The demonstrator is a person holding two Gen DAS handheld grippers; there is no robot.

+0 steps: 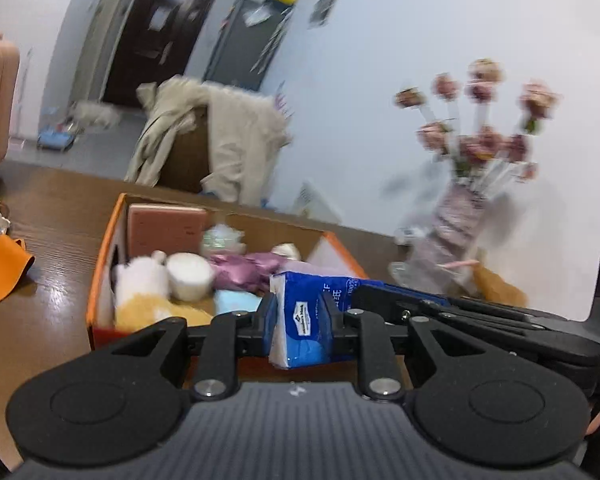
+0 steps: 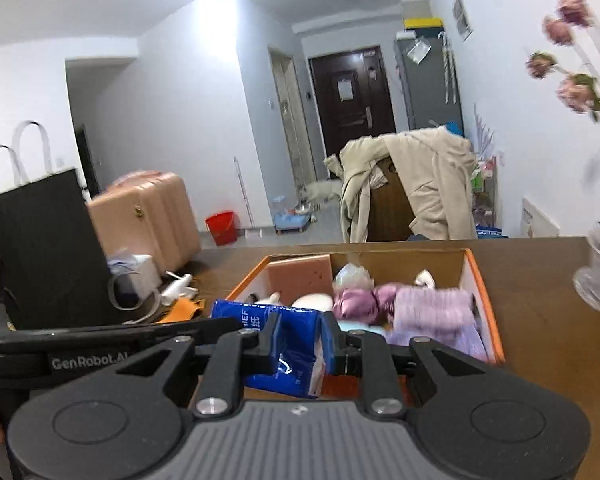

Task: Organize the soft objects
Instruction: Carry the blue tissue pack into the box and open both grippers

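Both grippers hold one blue-and-white tissue pack (image 1: 300,316), one at each end, just in front of an orange cardboard box (image 1: 100,264). My left gripper (image 1: 298,320) is shut on its one end. My right gripper (image 2: 298,344) is shut on the other end of the tissue pack (image 2: 284,344). The right gripper's body shows in the left wrist view (image 1: 460,312), the left gripper's body in the right wrist view (image 2: 100,344). The box (image 2: 488,300) holds a plush toy (image 1: 148,292), a white puff (image 1: 190,276), pink satin cloth (image 2: 356,304), a lilac knit (image 2: 436,312) and a pink pad (image 1: 164,228).
The box stands on a brown wooden table (image 1: 60,208). A glass vase of pink flowers (image 1: 456,232) stands right of the box. An orange cloth (image 1: 0,276) lies to the left. A black paper bag (image 2: 40,240), cables and a white device (image 2: 136,276) sit at the left.
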